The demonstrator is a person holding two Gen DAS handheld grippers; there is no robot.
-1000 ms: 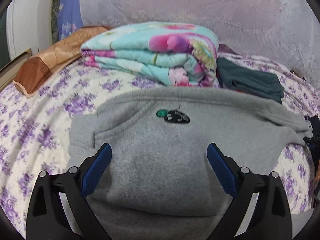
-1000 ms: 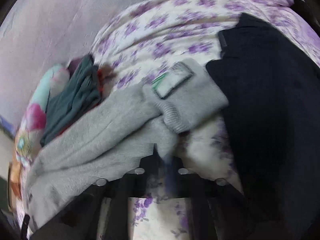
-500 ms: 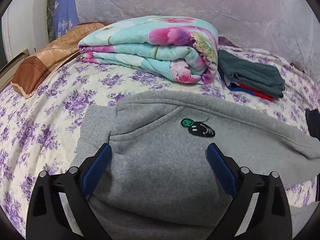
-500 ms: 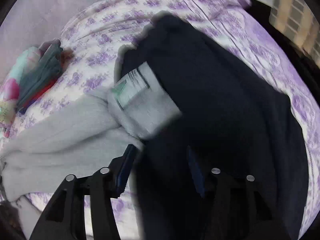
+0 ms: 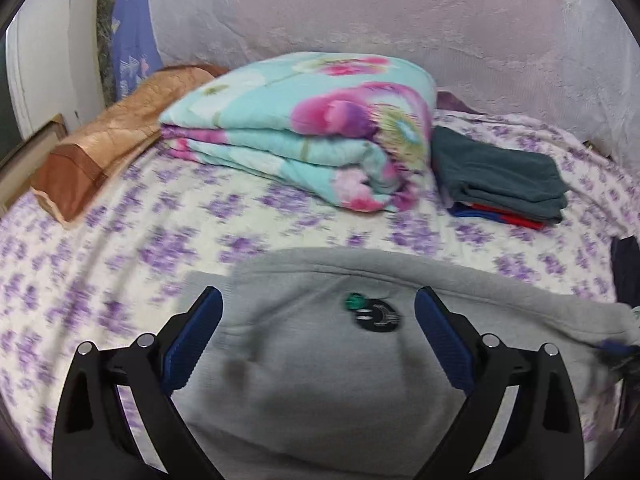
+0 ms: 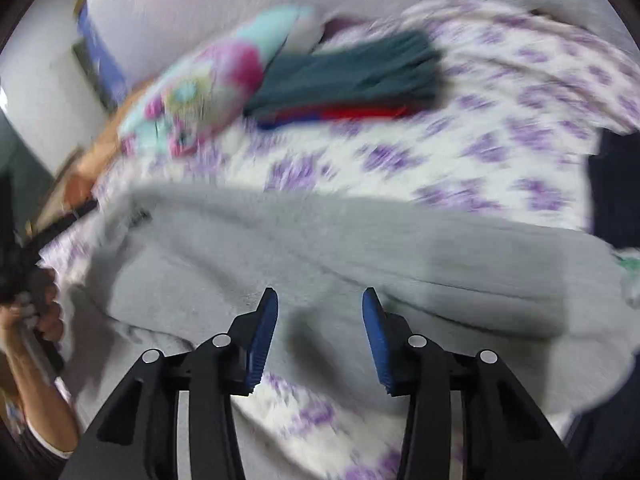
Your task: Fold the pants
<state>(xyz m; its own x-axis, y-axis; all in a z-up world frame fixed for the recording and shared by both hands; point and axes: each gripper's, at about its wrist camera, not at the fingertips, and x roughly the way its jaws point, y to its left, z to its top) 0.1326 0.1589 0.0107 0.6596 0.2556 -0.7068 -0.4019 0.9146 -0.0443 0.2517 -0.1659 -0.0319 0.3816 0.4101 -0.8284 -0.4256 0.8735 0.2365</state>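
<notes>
Grey fleece pants (image 5: 320,372) lie on the flowered bedsheet, with a small black and green patch (image 5: 374,314) near the waistband. My left gripper (image 5: 318,312) is open and empty, hovering over the waist end. In the right wrist view the pants (image 6: 360,248) stretch across the bed from left to right, folded lengthwise. My right gripper (image 6: 318,308) is open and empty, just above the near edge of the grey fabric. The right view is blurred by motion.
A folded floral quilt (image 5: 304,128) and a folded dark green garment stack (image 5: 500,176) lie at the back of the bed. An orange-brown pillow (image 5: 108,136) is at the left. A dark navy garment (image 6: 616,184) lies at the right edge. A mosquito net hangs behind.
My right gripper has let go of the pant leg cuff, opened, and swung left from the dark garment to over the grey legs. My left gripper stayed open and pulled back slightly.
</notes>
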